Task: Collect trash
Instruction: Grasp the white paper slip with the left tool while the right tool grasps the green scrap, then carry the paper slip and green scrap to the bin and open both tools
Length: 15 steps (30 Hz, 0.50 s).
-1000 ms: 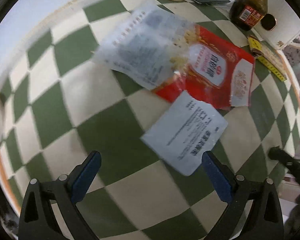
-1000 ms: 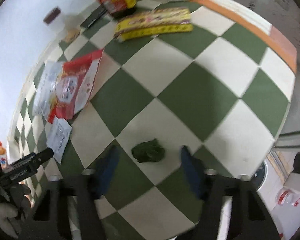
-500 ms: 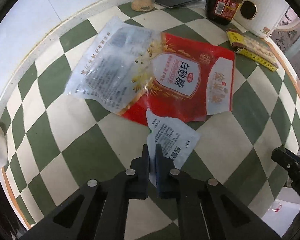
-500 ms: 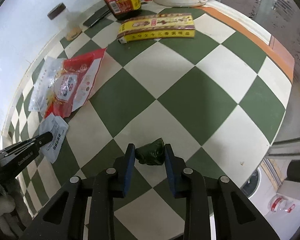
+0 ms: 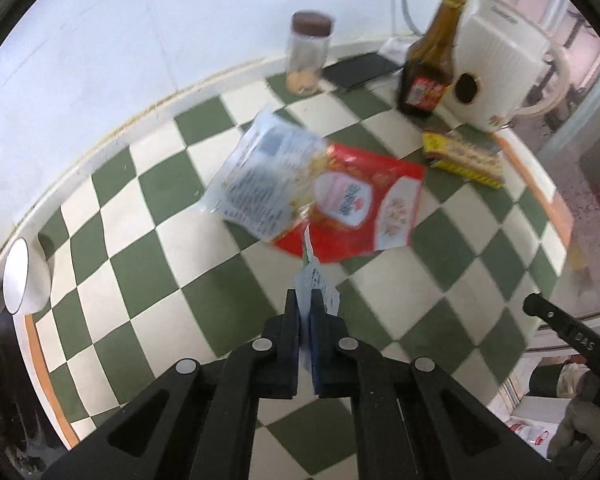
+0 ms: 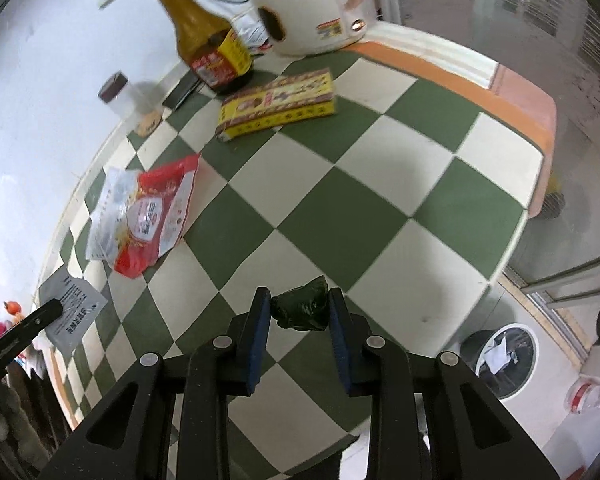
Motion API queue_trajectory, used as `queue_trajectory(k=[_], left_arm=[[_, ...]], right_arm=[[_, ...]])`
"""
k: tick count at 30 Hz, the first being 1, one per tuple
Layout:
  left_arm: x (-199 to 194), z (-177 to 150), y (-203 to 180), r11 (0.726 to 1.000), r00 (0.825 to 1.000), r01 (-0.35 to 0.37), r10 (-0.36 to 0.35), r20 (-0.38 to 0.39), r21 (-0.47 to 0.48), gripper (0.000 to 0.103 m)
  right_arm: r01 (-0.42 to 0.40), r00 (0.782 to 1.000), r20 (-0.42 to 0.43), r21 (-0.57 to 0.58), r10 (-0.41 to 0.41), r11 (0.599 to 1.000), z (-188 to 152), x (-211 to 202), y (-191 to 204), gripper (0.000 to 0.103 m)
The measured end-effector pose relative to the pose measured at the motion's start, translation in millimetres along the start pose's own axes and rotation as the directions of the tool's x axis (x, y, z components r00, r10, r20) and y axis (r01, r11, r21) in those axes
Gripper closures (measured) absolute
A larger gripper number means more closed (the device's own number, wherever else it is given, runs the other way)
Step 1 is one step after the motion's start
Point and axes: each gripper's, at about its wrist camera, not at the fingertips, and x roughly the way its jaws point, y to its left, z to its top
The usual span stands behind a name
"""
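Your left gripper [image 5: 305,308] has its jaws squeezed tight on a small white packet [image 5: 314,280]. You hold it by its bottom edge, up off the checkered tabletop [image 5: 148,264]. It stands on its thin side and its long way points up and away from you, toward the big red and clear bag [image 5: 320,196]. The packet looks very light and thin, like floppy plastic. It may bend or flap, so keep the jaws tight and move gently.

Your right gripper [image 6: 298,312] has its jaws closed on a small green wad [image 6: 302,306]. The wad sits between the two blue pads [image 6: 258,330] and touches both. It looks soft and squishy, like a scrunched wrapper, and it weighs almost nothing. It is a lump with one pointy corner sticking up to the right, so it has no real long way. Hold it around the fat middle, as you do now.

The red and clear bag lies flat on the tabletop, well apart from both grippers. Its long way runs from the clear end near the wall to the red end. It looks slippery and flat, so it may be hard to grab. I think an edge or corner would be the best place to pinch.

A trash can [image 6: 500,354] stands on the floor past the tabletop edge.
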Motion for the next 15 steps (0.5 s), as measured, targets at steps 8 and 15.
queue_trajectory(k=[8,15], left_arm=[[-23.1,-0.1,-110.6,0.979,0.993,0.113,-0.116,0.013,0.168,0.101],[-6.3,-39.4,-287.2,0.863,0.962,0.273,-0.248,-0.114,0.426,0.101]], right_arm=[[-0.012,0.994,0.108,0.135,-0.002,0.991,-16.8,-61.3,-81.3,0.073],[0.036,0.981,0.165,0.367,-0.103,0.930,-78.5,-121.6,-223.2,0.073]])
